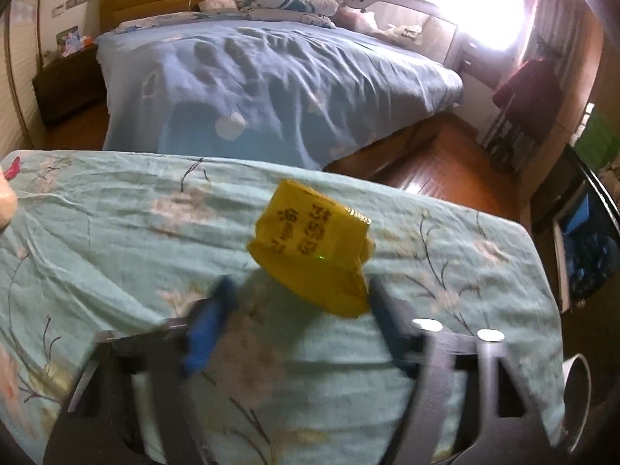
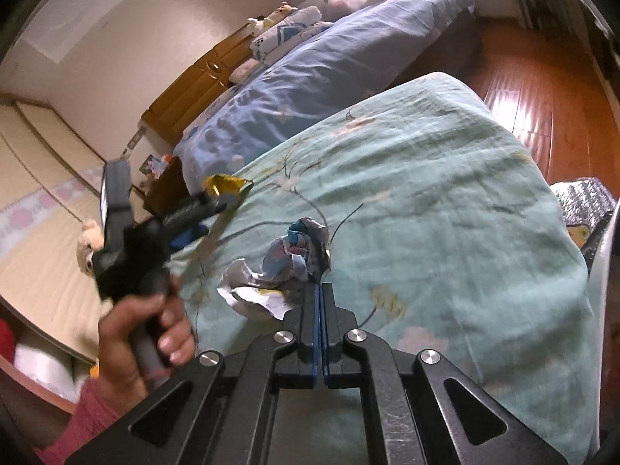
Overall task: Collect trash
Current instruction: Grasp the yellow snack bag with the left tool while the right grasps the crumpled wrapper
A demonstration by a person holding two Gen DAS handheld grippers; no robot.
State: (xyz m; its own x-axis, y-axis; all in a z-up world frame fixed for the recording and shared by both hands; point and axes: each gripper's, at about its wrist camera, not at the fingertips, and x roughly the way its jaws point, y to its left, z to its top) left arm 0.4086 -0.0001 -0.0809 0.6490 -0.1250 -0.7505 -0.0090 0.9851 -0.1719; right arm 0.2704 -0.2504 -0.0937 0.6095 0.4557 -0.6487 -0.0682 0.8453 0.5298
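A crumpled yellow wrapper (image 1: 310, 248) (image 2: 228, 186) stands on the teal floral tablecloth (image 1: 116, 232) (image 2: 426, 193) near its far edge. My left gripper (image 1: 302, 286) (image 2: 209, 213) straddles it. The wrapper touches the right finger, a gap shows at the blurred blue left finger (image 1: 209, 325), so the jaws are open. A person's hand (image 2: 143, 317) holds this gripper. A ball of crumpled printed paper (image 2: 286, 263) sits at the tips of my right gripper (image 2: 319, 290). Its blue pads are pressed together and pinch the paper's near edge.
A bed with a blue cover (image 1: 271, 89) stands beyond the table, with wooden floor (image 1: 438, 170) between them. A dark nightstand (image 1: 69, 85) is at the bed's left. A white bin rim (image 1: 577, 387) (image 2: 600, 271) shows past the table's right edge.
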